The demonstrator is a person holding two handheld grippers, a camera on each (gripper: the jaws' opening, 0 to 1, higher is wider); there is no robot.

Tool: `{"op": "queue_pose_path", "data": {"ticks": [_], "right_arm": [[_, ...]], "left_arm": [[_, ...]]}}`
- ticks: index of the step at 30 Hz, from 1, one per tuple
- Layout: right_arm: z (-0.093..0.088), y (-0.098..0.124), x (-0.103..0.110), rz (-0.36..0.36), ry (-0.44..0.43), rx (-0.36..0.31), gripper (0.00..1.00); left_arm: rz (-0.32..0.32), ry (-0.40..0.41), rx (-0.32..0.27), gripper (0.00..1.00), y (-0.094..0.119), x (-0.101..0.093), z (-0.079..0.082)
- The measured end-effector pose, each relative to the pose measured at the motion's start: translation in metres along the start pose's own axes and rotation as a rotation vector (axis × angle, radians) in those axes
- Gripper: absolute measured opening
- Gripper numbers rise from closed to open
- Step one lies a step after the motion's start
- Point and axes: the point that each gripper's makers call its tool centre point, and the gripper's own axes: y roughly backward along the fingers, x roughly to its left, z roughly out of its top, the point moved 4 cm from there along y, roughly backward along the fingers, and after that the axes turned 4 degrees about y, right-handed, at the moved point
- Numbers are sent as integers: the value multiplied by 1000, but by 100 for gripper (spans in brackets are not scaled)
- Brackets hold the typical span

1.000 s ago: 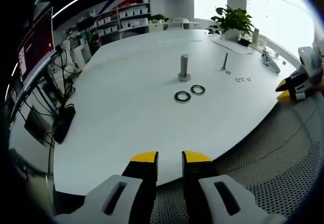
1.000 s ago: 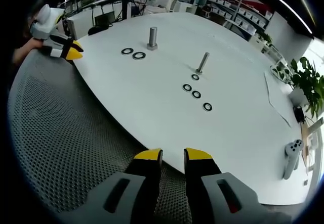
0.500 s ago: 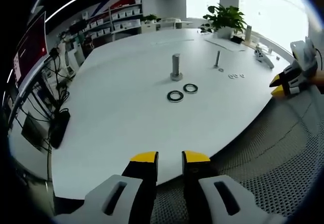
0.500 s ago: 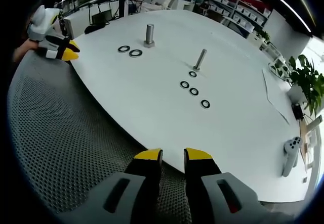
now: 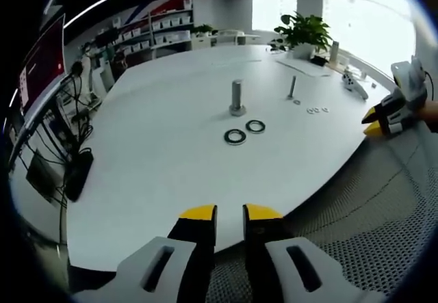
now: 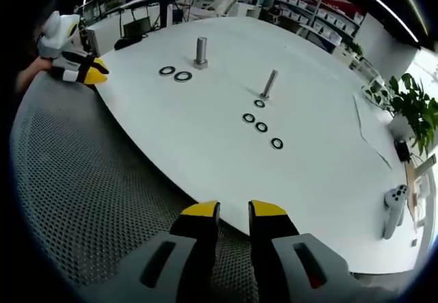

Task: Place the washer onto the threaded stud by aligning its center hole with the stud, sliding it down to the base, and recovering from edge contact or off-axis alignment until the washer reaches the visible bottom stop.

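Observation:
A thick threaded stud stands upright on the white table, with two large dark washers lying flat just in front of it. In the right gripper view the same stud and washers sit at the far left. A thinner stud stands mid-table with several small washers beside it. My left gripper hovers over the table's near edge, jaws nearly together and holding nothing. My right gripper is likewise shut and empty, off the table edge, far from the washers.
Grey mesh spreads below the table's rim in front of both grippers. A white controller and a potted plant sit at the table's far right. Shelves, monitors and cables lie beyond the left side. The other gripper shows at right.
Both views have shifted slightly with the hands. The left jaws stand a touch closer together. Studs and washers have not moved on the table.

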Motion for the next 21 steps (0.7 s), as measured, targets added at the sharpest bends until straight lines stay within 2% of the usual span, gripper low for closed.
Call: {"op": "queue_pose_path", "data": {"ticks": [5, 7, 9, 12, 15, 21], "right_arm": [[7, 11, -1, 73, -53, -14, 19], [13, 14, -1, 141, -28, 9, 19], [31, 14, 2, 204, 38, -20, 19], [54, 7, 10, 310, 134, -24, 20], [79, -6, 18, 364, 221, -38, 20], [110, -30, 26, 419, 365, -31, 22]], "left_arm": [[7, 3, 7, 11, 0, 1, -1], [11, 6, 6, 11, 0, 2, -1], [16, 11, 4, 11, 0, 2, 0], [25, 42, -23, 11, 2, 5, 1], [37, 52, -27, 11, 2, 7, 2], [33, 43, -21, 11, 2, 6, 1]]}}
